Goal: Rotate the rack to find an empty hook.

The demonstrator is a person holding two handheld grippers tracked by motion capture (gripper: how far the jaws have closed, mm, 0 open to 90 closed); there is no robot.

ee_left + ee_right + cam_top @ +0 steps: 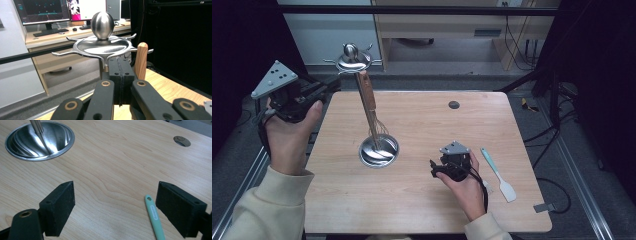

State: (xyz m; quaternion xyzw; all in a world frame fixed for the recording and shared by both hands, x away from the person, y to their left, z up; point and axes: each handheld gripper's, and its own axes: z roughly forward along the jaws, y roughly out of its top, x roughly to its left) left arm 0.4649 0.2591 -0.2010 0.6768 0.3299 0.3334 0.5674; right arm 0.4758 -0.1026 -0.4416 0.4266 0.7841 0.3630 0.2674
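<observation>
The left gripper (pixel 119 82) has its jaws pressed together with nothing between them; it is held up off the left edge of the table (pixel 427 200), level with the top of the rack (pixel 354 59). In its own view the closed jaws point at the rack's hooked disc, just below its rim, and the whisk (pixel 369 107) handle's wooden end stands just to the right of them, close behind. The whisk hangs from the rack, slanting down toward the rack's round steel base (pixel 379 151), its wires near the base.

The right gripper (pixel 115 210) rests low on the table to the right of the rack's base, jaws wide apart and empty. A spatula (pixel 154 217) with a mint handle lies on the wood between those jaws, nearer the right one, farther from the rack than the gripper is. The hand (pixel 467 192) holding this gripper lies on the table.
</observation>
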